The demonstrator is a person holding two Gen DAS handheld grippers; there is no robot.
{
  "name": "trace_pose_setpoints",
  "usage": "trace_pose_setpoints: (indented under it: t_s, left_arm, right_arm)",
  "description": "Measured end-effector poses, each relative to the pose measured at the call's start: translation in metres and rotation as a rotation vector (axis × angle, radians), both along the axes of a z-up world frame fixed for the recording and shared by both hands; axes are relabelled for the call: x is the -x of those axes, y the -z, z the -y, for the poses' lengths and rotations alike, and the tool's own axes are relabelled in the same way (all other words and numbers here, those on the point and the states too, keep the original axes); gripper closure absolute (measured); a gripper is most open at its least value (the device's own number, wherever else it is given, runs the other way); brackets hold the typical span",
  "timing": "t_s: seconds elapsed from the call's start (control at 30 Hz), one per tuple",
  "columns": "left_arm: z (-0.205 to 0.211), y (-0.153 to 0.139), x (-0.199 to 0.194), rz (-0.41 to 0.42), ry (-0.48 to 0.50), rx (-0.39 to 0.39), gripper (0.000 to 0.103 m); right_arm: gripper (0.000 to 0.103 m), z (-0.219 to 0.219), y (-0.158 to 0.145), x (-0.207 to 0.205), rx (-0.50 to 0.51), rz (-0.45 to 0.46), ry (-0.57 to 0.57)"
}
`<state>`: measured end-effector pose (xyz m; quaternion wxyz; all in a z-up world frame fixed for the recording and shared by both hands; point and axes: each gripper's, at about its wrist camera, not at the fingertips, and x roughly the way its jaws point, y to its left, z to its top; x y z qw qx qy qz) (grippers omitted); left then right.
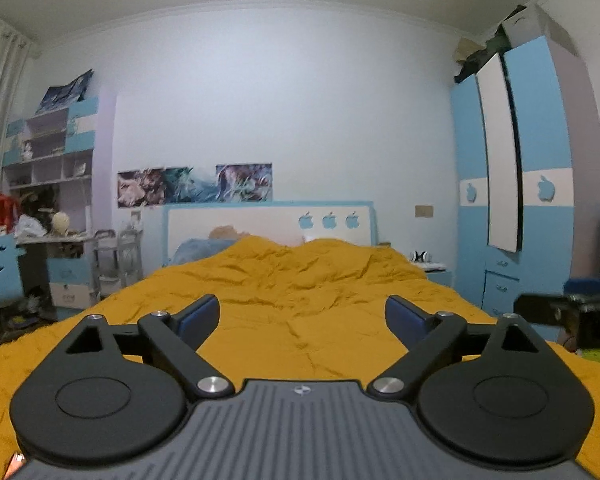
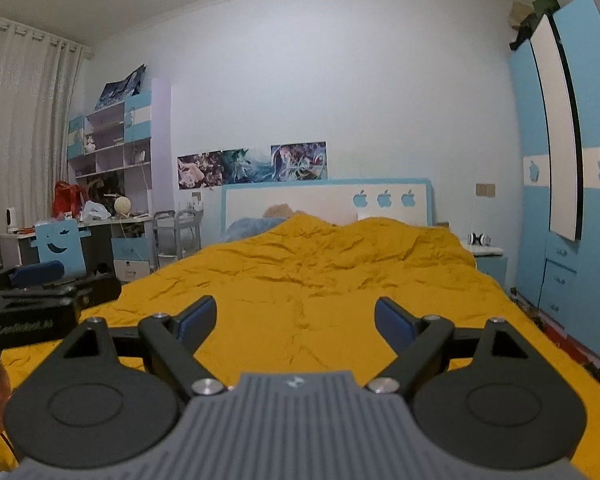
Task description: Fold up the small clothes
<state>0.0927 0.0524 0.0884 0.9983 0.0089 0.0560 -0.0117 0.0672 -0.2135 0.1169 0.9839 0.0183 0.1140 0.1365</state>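
Tongs: left tongs [image 1: 302,316] spread, empty | right tongs [image 2: 294,318] spread, empty | both over yellow quilt [image 1: 300,280]

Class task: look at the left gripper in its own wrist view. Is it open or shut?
Open. The left gripper has its two blue-padded fingers spread wide apart, with only the orange bedspread visible between them; nothing is held.

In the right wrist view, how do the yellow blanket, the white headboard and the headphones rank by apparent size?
Largest to smallest:
1. yellow blanket
2. white headboard
3. headphones
The blanket lies nearer the camera, which exaggerates its size.
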Motion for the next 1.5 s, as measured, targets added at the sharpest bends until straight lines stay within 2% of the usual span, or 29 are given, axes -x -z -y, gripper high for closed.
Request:
trace_pose_setpoints:
  t_s: [0.17, 0.33, 0.5, 0.63, 0.93, 1.5]
  left_arm:
    - [-0.002, 0.017, 0.006, -0.133, -0.004, 0.016, 0.0]
    - [-0.007, 0.045, 0.014, -0.285, -0.008, 0.046, 0.0]
    - [-0.009, 0.073, 0.026, -0.395, 0.004, 0.065, 0.0]
    - [-0.004, 0.088, 0.034, -0.468, -0.01, 0.073, 0.0]
    - [0.009, 0.102, 0.05, -0.525, -0.024, 0.07, 0.0]
    - [0.014, 0.105, 0.052, -0.542, -0.024, 0.06, 0.0]
  right_arm:
    - [0.021, -0.01, 0.031, 0.027, 0.041, -0.07, 0.054]
    - [0.021, -0.015, 0.067, 0.047, 0.075, -0.218, 0.035]
    - [0.021, -0.013, 0.098, 0.055, 0.083, -0.358, 0.05]
    - [0.021, -0.012, 0.112, 0.064, 0.099, -0.411, 0.023]
    - [0.021, -0.013, 0.126, 0.069, 0.129, -0.462, 0.023]
    - [0.021, -0.011, 0.128, 0.065, 0.111, -0.472, 0.043]
